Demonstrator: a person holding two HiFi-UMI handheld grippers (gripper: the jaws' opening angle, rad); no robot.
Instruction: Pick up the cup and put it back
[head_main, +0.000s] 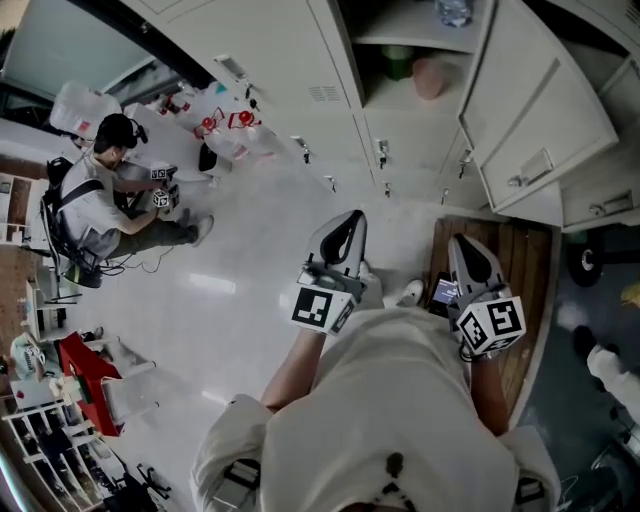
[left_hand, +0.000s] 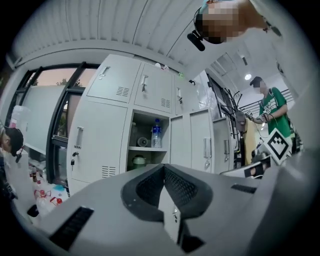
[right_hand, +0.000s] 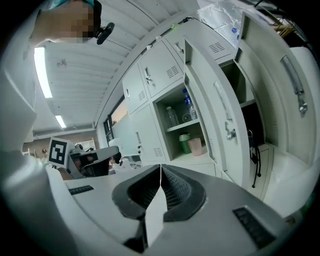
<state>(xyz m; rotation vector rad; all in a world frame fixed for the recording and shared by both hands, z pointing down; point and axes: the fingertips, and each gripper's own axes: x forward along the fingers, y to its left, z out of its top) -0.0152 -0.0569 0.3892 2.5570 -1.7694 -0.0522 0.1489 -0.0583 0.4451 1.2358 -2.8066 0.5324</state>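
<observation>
Left tongs: clenched, pads meeting along their length, nothing between them. Right tongs: also clenched and empty. Both are held out in front of the person's chest, facing the bank of grey metal lockers.

Pale pink plastic cup: upright on the lower shelf of the one open compartment. A green container stands just beside it, on its left in the right gripper view; cannot tell whether they touch. A clear plastic bottle stands on the shelf above. The locker door hangs open to the right.

Cup relative to tongs: well apart from both. In the head view it lies beyond the tips and between them, nearer the right tongs' side. In the right gripper view it sits above and right of the closed tips. In the left gripper view the open compartment shows above the tips, but the cup cannot be made out there.
</observation>
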